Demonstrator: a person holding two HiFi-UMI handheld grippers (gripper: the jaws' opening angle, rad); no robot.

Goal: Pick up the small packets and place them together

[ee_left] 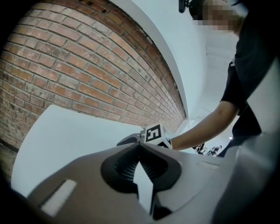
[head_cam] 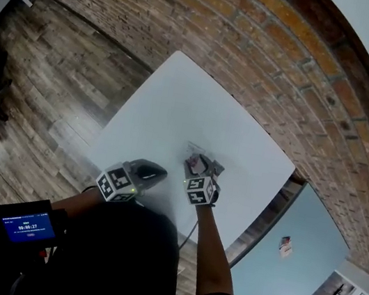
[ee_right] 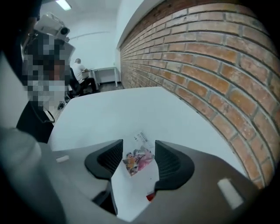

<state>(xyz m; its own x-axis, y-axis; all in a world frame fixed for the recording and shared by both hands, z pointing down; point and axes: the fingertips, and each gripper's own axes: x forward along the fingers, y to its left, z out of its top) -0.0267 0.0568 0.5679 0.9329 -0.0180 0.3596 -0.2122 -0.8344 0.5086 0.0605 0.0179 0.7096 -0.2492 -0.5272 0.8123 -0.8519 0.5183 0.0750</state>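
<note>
A white table (head_cam: 177,107) holds a small cluster of packets (head_cam: 194,155) near its front right part. In the right gripper view, a clear packet with pink and orange print (ee_right: 139,160) lies flat on the table between my right gripper's (ee_right: 139,148) jaws. These stand open and their pads do not touch it. A bit of a red packet (ee_right: 150,197) shows just below, under the right jaw. In the head view my right gripper (head_cam: 200,165) hangs over the cluster and hides part of it. Left of it, my left gripper (head_cam: 159,172) (ee_left: 139,147) is shut and empty, held above bare table.
A brick wall (head_cam: 270,59) runs behind the table's far edges. Wood floor (head_cam: 48,77) lies to the left. A light blue table (head_cam: 305,263) with a small item (head_cam: 285,245) stands at the right. A person sits at a far desk (ee_right: 83,78).
</note>
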